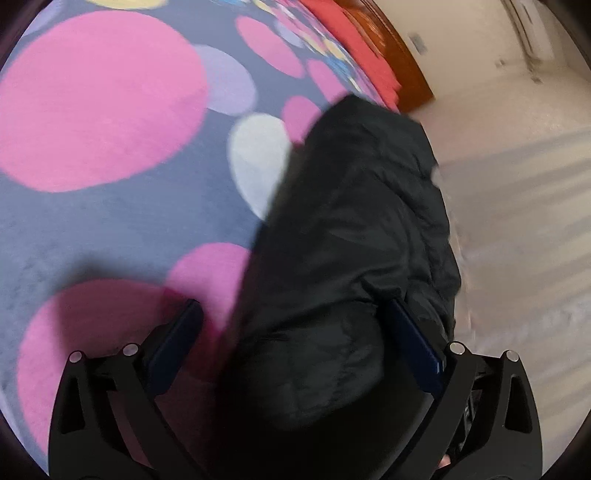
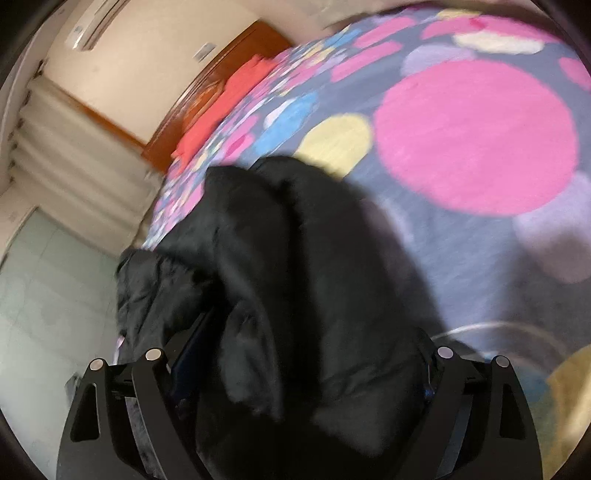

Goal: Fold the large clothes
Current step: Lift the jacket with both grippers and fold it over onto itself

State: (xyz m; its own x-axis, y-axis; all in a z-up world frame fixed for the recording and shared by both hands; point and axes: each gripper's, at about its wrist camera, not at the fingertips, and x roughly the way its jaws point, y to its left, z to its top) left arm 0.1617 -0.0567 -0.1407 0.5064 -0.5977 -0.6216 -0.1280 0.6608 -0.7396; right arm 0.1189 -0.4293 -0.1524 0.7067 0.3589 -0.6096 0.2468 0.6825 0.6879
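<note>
A black padded jacket [image 1: 351,221] lies bunched along the edge of a bed covered by a grey spread [image 1: 110,221] with big pink, lilac and white dots. My left gripper [image 1: 293,304] stands open and wide over the jacket's near end. Its right finger [image 1: 410,332] lies against the fabric and its left finger [image 1: 184,325] stands clear over the spread. In the right wrist view the same jacket [image 2: 295,258] fills the space between the wide jaws of my right gripper [image 2: 314,332], which is open. The fabric hides most of both right fingers.
A wooden headboard [image 1: 391,48] and a red cloth [image 1: 343,37] are at the far end of the bed. Pale floor [image 1: 517,221] runs beside the bed's edge. The right wrist view shows tiled floor [image 2: 44,295], a wall air conditioner [image 2: 96,22] and a yellowish thing [image 2: 569,406] at lower right.
</note>
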